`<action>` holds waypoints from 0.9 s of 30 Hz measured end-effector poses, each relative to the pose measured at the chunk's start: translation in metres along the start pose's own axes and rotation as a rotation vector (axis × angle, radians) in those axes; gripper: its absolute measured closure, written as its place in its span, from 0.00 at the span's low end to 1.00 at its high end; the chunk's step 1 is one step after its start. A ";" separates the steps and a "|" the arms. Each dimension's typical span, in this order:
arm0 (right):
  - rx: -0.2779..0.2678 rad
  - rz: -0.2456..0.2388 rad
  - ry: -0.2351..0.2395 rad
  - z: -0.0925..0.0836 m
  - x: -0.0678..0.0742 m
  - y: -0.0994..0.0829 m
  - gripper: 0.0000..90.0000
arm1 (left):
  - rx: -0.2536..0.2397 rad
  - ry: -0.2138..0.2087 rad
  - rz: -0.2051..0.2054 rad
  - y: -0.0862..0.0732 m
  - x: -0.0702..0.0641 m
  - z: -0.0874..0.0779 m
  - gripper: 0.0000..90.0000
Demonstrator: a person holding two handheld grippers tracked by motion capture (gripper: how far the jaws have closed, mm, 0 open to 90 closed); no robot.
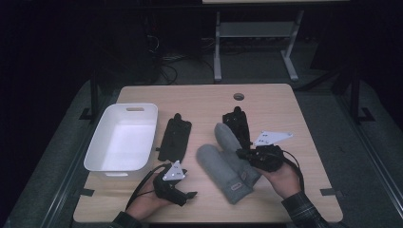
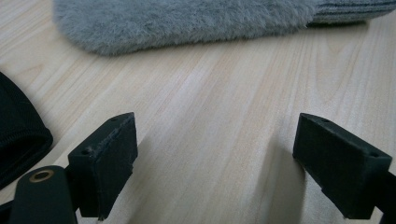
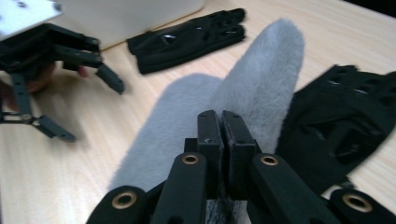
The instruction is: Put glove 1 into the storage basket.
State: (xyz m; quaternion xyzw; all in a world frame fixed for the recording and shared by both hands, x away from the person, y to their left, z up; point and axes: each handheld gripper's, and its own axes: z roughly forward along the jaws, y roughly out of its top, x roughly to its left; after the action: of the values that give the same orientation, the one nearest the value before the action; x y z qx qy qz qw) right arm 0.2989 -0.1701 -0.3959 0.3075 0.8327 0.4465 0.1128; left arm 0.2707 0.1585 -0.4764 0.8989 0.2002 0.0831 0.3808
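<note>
Two grey fleece mittens lie side by side mid-table: the left mitten (image 1: 216,171) and the right mitten (image 1: 228,137). My right gripper (image 1: 241,153) is at the right mitten's edge. In the right gripper view its jaws (image 3: 222,114) are pressed together, a tuft of grey pile shows between them, and that mitten (image 3: 266,70) stretches away ahead. My left gripper (image 1: 189,197) rests near the front edge with its jaws wide apart (image 2: 219,140) over bare wood, a mitten (image 2: 187,23) lying beyond them. It is also seen in the right gripper view as the open left gripper (image 3: 93,112).
A white plastic tub (image 1: 102,133) stands at the left. One black glove (image 1: 175,137) lies flat beside it, and a second black glove (image 1: 236,121) lies behind the mittens, partly under the right gripper. The table's hole (image 1: 238,96) is at the far edge.
</note>
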 end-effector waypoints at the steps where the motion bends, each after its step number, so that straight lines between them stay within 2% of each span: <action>1: 0.000 0.000 0.000 0.000 0.000 0.000 0.97 | -0.001 0.000 -0.001 0.000 0.000 0.000 0.15; 4: 0.004 0.004 0.035 0.004 0.005 0.001 0.96 | -0.001 -0.001 -0.001 0.000 0.000 0.000 0.15; 11: 0.008 0.001 0.081 0.008 0.010 0.001 0.93 | -0.001 -0.001 -0.001 0.000 0.000 0.000 0.15; 20: 0.012 0.000 0.119 0.011 0.015 0.002 0.87 | -0.002 -0.002 -0.001 0.000 0.000 0.000 0.15; 27: -0.015 0.005 0.141 0.007 0.015 0.002 0.82 | -0.002 -0.005 -0.010 0.000 -0.001 0.000 0.15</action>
State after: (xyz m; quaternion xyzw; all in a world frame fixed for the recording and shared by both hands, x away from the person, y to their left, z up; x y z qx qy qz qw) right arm 0.2914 -0.1557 -0.3965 0.2765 0.8344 0.4735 0.0553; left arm 0.2700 0.1582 -0.4765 0.8978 0.2036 0.0791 0.3824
